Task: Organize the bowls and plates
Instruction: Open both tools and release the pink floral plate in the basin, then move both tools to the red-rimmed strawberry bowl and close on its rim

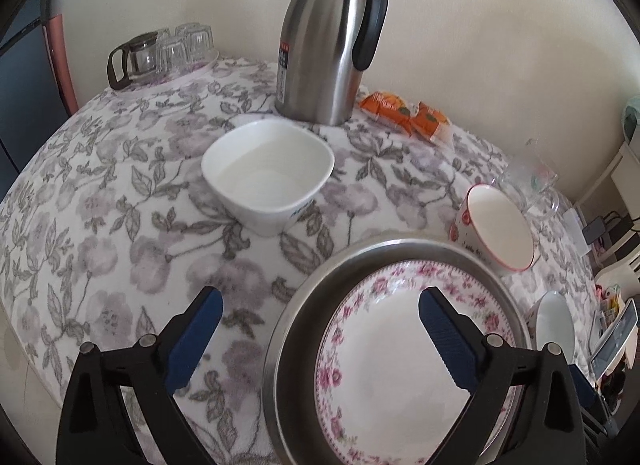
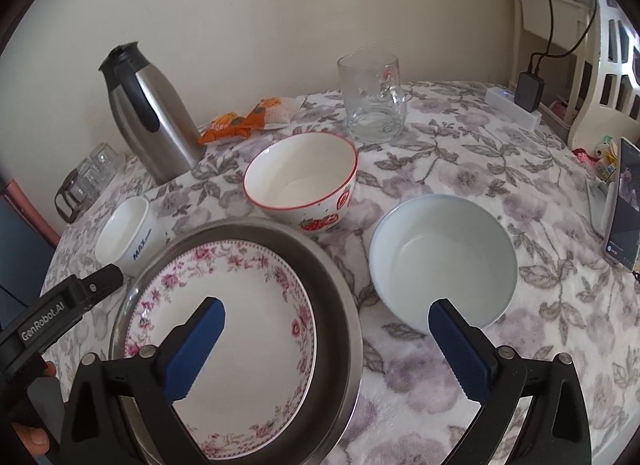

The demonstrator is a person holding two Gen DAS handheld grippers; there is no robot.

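While the flowered plate (image 2: 224, 329) lies in the metal pan (image 2: 336, 285) on the desk (image 2: 480, 385), both tools, left tool (image 1: 320, 329) and right tool (image 2: 326, 341), gape wide over it, gripping nothing.

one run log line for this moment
left gripper: open, empty | right gripper: open, empty | pink-floral white plate: in round steel tray | three bowls loose on table

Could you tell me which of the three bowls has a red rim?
The strawberry bowl, between the white square bowl and the plain pale blue bowl; only it has a red rim and strawberry print.
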